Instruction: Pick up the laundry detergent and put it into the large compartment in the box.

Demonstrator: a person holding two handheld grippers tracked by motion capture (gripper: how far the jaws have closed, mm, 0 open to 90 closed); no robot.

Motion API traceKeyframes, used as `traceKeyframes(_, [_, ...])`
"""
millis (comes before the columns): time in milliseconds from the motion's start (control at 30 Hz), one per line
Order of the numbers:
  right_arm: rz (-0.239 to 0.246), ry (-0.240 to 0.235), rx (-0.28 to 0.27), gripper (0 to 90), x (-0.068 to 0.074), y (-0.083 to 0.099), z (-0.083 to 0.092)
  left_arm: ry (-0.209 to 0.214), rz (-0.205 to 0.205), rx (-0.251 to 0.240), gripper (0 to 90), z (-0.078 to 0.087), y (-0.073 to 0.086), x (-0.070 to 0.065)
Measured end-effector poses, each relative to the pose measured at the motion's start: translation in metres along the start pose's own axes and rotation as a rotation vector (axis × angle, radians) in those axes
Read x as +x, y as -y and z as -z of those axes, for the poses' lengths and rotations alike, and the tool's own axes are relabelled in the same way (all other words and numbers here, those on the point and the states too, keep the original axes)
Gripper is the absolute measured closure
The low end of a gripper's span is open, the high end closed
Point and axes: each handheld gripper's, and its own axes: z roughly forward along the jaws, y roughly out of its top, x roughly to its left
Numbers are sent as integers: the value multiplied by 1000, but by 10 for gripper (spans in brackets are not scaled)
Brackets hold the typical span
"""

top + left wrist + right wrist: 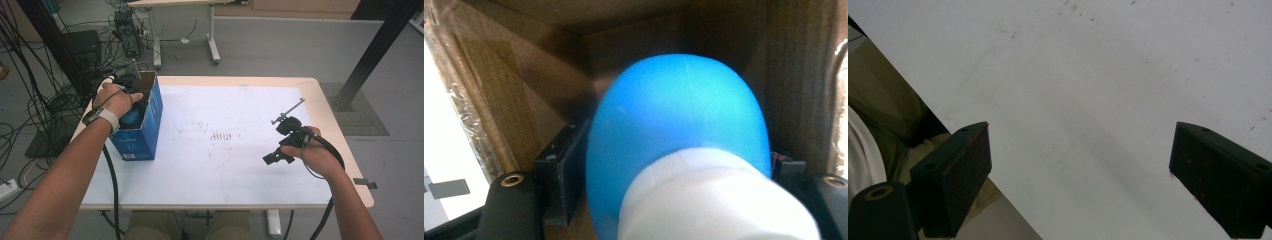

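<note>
Reaching into the open top of the blue box at the counter's left edge, the left claw was seen holding a blue bottle with a white cap down inside the cardboard walls. In the left claw view the bottle's rounded body lay between the two black jaws, the cap nearest the camera. The jaws were set close against its sides, but whether the pads pressed on it or had let go could not be told, since the contact points were hidden behind the bottle itself.

The right claw was held above the bare white counter on the right side, well apart from the box, its jaws spread wide with nothing between them.

Several risks were judged from this position. If the bottle was released before it rested on the box floor, it could drop and tip or roll against a wall. If the claw was withdrawn with a pad touching the smooth plastic, the bottle could be dragged up or knocked aslant. The box was unsupported by the right claw, so a jaw catching a flap or wall on the way out could shift or topple it off the near edge.
</note>
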Motion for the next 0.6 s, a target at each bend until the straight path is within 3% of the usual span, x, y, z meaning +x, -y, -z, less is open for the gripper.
traceKeyframes(600, [10,-3,5,97,3,-3,-1,-9,-40,-32,277,14,8,-2])
